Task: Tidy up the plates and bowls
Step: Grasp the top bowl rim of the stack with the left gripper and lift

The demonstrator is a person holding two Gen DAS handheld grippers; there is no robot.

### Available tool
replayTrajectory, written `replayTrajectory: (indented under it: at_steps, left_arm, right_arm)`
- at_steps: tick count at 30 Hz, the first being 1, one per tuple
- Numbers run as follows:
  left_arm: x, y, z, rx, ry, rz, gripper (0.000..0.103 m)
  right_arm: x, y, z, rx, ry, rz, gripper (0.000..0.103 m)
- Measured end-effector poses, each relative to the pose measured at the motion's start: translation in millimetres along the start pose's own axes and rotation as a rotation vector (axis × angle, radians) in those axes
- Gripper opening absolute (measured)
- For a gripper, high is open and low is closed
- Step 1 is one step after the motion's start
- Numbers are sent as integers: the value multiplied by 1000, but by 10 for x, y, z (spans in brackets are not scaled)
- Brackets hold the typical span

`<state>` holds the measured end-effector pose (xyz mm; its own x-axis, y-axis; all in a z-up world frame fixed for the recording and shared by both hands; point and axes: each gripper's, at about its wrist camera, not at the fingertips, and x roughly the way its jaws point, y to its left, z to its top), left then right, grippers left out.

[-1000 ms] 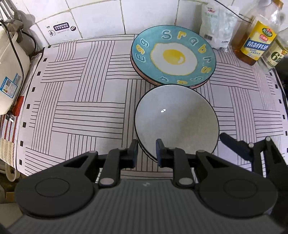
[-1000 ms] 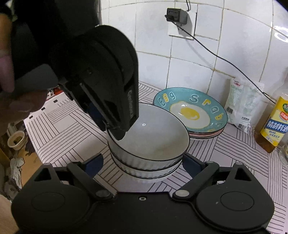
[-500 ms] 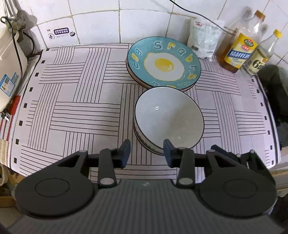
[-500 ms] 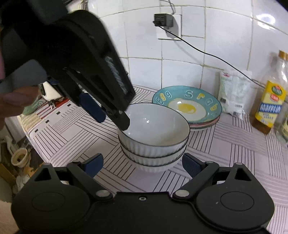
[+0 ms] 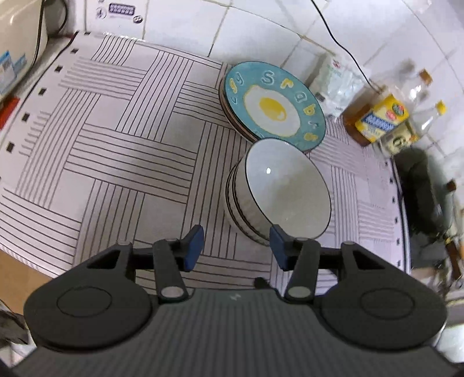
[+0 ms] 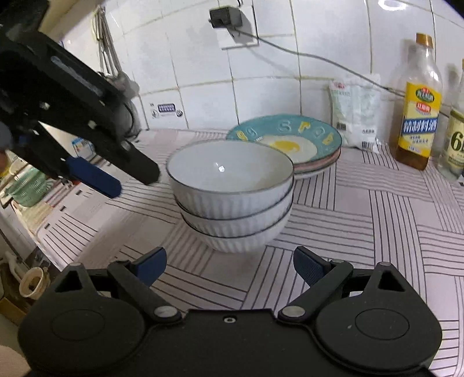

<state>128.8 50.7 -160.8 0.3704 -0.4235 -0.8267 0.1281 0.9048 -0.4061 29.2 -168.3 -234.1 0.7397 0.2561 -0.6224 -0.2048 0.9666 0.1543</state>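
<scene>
A stack of three white ribbed bowls stands on the striped mat. Behind it lies a stack of plates topped by a teal fried-egg plate. My left gripper is open and empty, above and in front of the bowls; it also shows at the left of the right wrist view. My right gripper is open and empty, low in front of the bowl stack.
The striped mat covers the counter. Oil bottles and a white bag stand at the back right by the tiled wall. A white appliance is at the far left. A cable runs from a wall socket.
My left gripper has opened, lifted off the top bowl's rim and pulled back to the left. My right gripper has drawn back a little from the bowl stack.
</scene>
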Motion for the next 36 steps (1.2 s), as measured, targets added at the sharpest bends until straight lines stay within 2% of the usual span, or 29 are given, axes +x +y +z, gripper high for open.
replayTrajectory:
  at_steps: [7, 11, 14, 17, 19, 23, 28, 34, 36]
  left_arm:
    - [108, 93, 104, -22, -26, -31, 49]
    - [251, 114, 181, -21, -40, -72, 49]
    - [485, 110, 200, -7, -13, -92, 49]
    - [774, 77, 251, 28, 53, -57, 47]
    - [844, 63, 278, 47, 54, -58, 47]
    - [954, 54, 295, 46, 75, -74, 43]
    - [985, 71, 274, 37, 56, -83, 45]
    - [1075, 152, 310, -25, 56, -129, 48]
    - [1084, 138, 308, -14, 55, -133, 48]
  right_arm:
    - [345, -16, -95, -43, 26, 17, 97]
    - [535, -48, -144, -58, -18, 7, 97]
    - [624, -88, -173, -53, -73, 19, 97]
    - [704, -132, -188, -35, -99, 38, 97]
    - [748, -154, -178, -32, -108, 44, 97]
    - [802, -159, -102, -54, -90, 68, 97]
    - [855, -208, -53, -44, -66, 96, 98]
    - [883, -241, -17, -77, -42, 128, 99]
    - [905, -285, 12, -97, -27, 147, 98]
